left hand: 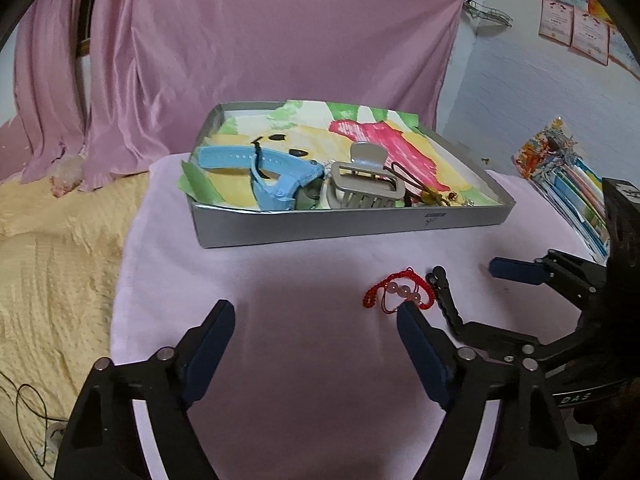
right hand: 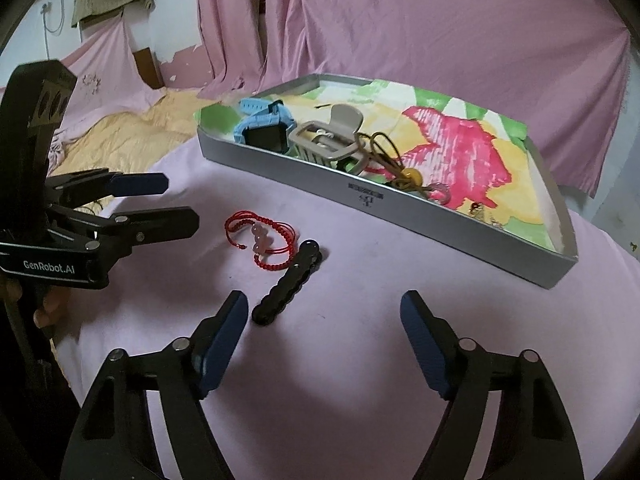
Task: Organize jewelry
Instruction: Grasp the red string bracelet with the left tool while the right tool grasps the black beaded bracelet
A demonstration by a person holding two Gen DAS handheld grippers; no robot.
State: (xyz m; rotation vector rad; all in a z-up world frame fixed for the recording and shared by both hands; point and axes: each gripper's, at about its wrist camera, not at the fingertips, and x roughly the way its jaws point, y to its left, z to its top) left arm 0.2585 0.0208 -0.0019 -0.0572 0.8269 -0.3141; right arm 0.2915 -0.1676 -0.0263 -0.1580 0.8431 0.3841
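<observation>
Two grippers, both with jaws wide apart and gripping nothing. Left gripper [left hand: 316,322] low over the pink cloth [left hand: 280,280], its right finger [left hand: 420,348] just beside the red bracelet [left hand: 394,292], maybe touching its cord. Right gripper [right hand: 324,312] low over the same cloth, its left finger [right hand: 224,336] just beside the near end of the black clip [right hand: 288,282]. Red bracelet with pale pink beads flat on the cloth, in front of the tray's near wall and well apart from it. Black wavy clip flat on the cloth too, right next to the bracelet, its far end touching or nearly touching the red cord. Grey tray [left hand: 348,224] farther back on the cloth, lined with a bright flower paper. Inside the tray, by its near wall: blue watch [left hand: 276,176] toward the left corner, grey claw clip [left hand: 364,184] next to it in the middle, touching or nearly so. Small cords and charms [right hand: 404,176] to the right of the claw clip. Pink curtain [left hand: 260,40] behind the tray. Yellow blanket [left hand: 52,260] off the cloth's left edge.
</observation>
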